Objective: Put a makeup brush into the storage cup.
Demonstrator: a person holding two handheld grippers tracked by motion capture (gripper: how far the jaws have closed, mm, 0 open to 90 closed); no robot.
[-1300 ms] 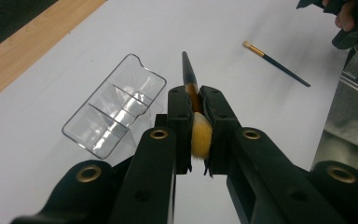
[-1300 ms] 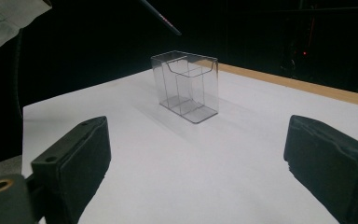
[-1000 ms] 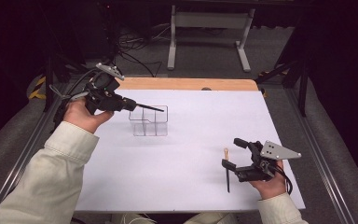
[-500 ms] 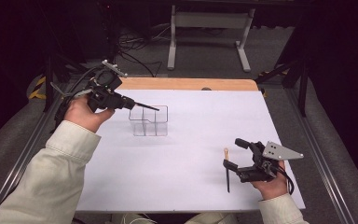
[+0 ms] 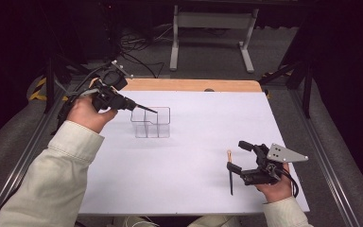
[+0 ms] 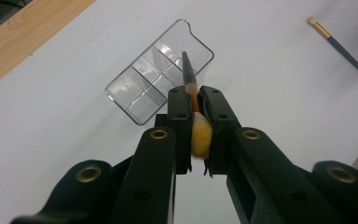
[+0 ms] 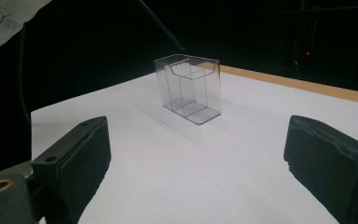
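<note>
Clear plastic organizer point(image 5: 151, 122) stands upright on the white table point(image 5: 203, 137). Left gripper point(image 6: 195, 100) clamps a makeup brush point(image 6: 189, 79), handle tip above the organizer, probably not inside. Right gripper point(image 5: 237, 156), jaws wide and empty, sits well right of the organizer, beside a second brush point(image 5: 230, 171).

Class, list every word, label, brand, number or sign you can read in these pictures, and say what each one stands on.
None can be read. The clear organizer, the brush in the left gripper, the second brush on the white tabletop, and the right gripper carry no legible text.
</note>
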